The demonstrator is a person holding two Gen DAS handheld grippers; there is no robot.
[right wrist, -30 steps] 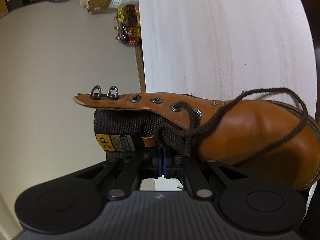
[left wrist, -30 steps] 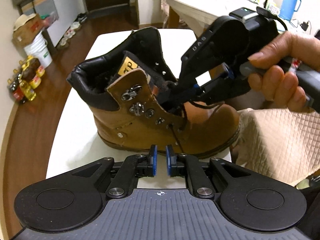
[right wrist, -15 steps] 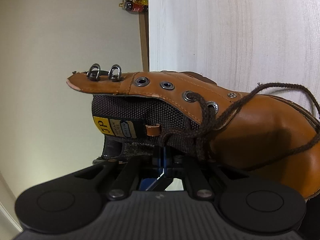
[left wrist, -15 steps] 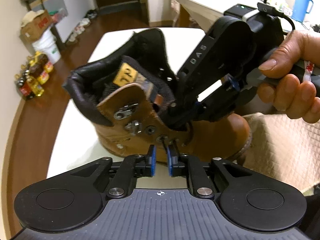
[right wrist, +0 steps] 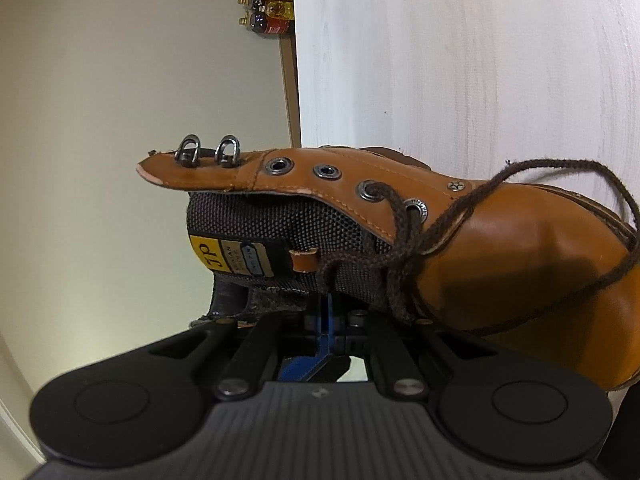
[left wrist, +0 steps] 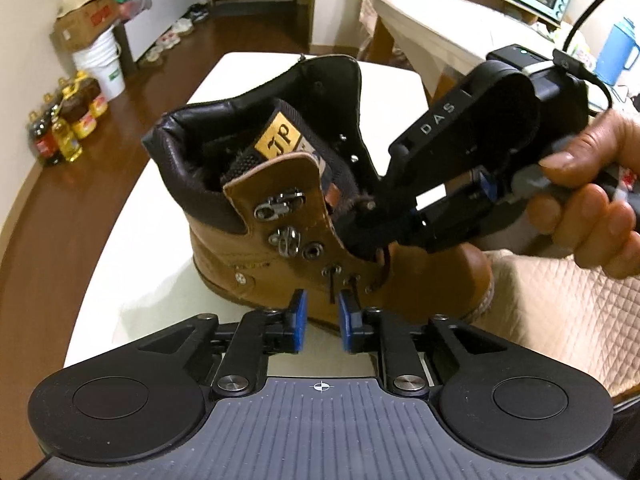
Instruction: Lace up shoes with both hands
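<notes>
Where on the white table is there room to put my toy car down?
The white table is bare left of the boot, out to its curved edge, and behind the boot toward the far end. Right of the boot it is crowded: the right gripper, the hand and a quilted cloth.

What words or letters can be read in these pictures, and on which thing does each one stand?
"JP": yellow label on the boot's tongue.
"DAS": side of the right gripper.
Small print beside "JP": too blurred to read.
Cardboard box, white bucket, bottles: print too small to read.
</notes>
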